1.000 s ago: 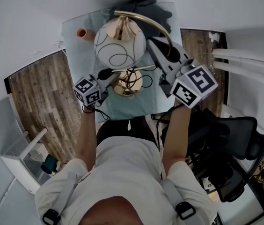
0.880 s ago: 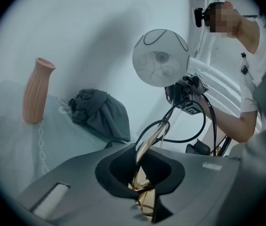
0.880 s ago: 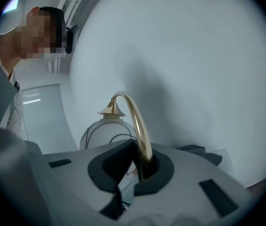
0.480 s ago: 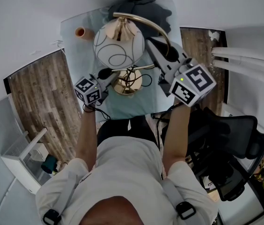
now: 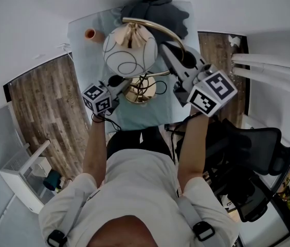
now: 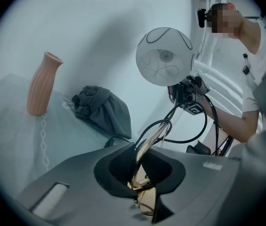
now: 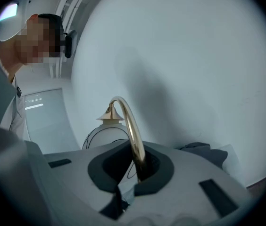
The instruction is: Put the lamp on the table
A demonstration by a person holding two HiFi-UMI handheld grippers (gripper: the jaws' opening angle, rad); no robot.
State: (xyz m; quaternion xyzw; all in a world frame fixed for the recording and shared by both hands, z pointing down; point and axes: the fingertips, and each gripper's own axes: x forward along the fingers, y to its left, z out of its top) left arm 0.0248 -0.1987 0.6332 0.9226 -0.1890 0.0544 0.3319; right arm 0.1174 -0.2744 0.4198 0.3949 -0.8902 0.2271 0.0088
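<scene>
The lamp has a white globe shade point(image 5: 131, 49) point(image 6: 165, 56), a gold arched stem point(image 5: 160, 27) point(image 7: 129, 124) and a gold base point(image 5: 140, 90) that rests on the pale table point(image 5: 83, 53). My left gripper point(image 5: 118, 82) point(image 6: 140, 168) is low at the stem by the base. Its jaws have just been opening, and the gold stem still stands between them with a gap beside it. My right gripper point(image 5: 166, 50) point(image 7: 135, 166) is higher up, shut on the arched stem.
A pink ribbed vase point(image 5: 89, 34) point(image 6: 41, 84) and a dark bundled cloth point(image 5: 155, 9) point(image 6: 100, 107) sit at the table's far side. The lamp's black cord point(image 6: 189, 126) loops near the base. A black office chair point(image 5: 258, 148) stands at right, a white unit point(image 5: 29, 176) at lower left.
Hardly anything differs: the lamp and both grippers keep their places, and only the head view drifts slightly.
</scene>
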